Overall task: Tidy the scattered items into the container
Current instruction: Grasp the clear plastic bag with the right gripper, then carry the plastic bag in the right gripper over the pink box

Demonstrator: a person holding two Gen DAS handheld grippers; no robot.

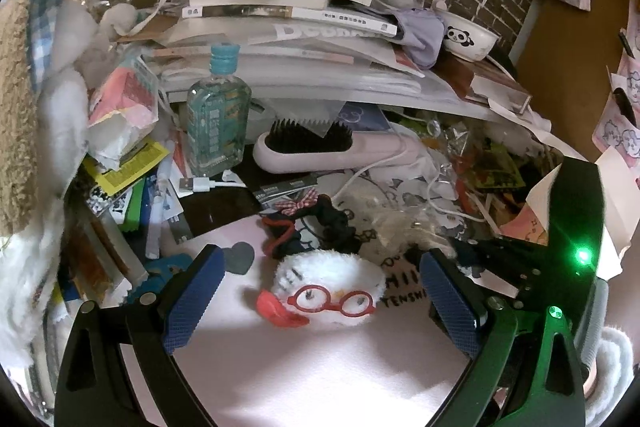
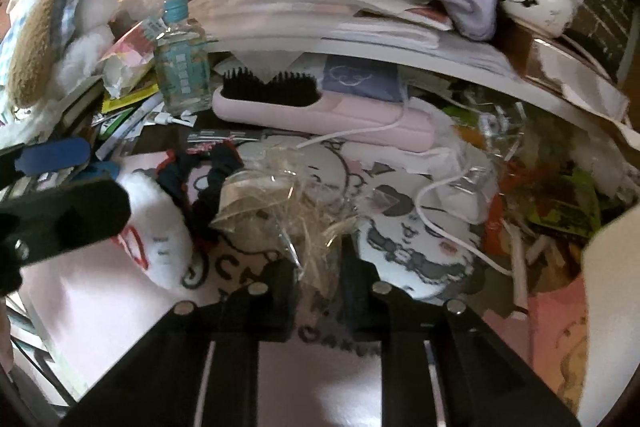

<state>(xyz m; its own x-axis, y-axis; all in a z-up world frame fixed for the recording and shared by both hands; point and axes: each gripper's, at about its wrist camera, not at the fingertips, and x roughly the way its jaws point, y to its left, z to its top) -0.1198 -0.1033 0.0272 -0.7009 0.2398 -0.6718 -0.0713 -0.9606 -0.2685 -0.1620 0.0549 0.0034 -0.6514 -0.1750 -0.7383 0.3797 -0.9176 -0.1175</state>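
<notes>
A white fluffy duck toy [image 1: 328, 287] with red glasses and a red beak lies on the pink mat [image 1: 300, 367]. My left gripper [image 1: 320, 261] is open, its blue pads [image 1: 196, 291] standing either side of the toy without touching it. In the right wrist view the same toy [image 2: 160, 239] lies at the left. My right gripper [image 2: 320, 283] is shut on a crinkly clear plastic bag [image 2: 276, 203] holding pale straw-like filling; the view is blurred. Dark hair ties with a checked bow [image 1: 316, 219] lie just beyond the toy.
A teal-capped glass bottle [image 1: 218, 123], a pink hairbrush [image 1: 320, 151] and a white cable [image 1: 372, 167] lie further back. A shelf above carries stacked books [image 1: 288, 15] and a panda bowl [image 1: 470, 37]. Wrappers and papers [image 1: 488, 167] crowd both sides.
</notes>
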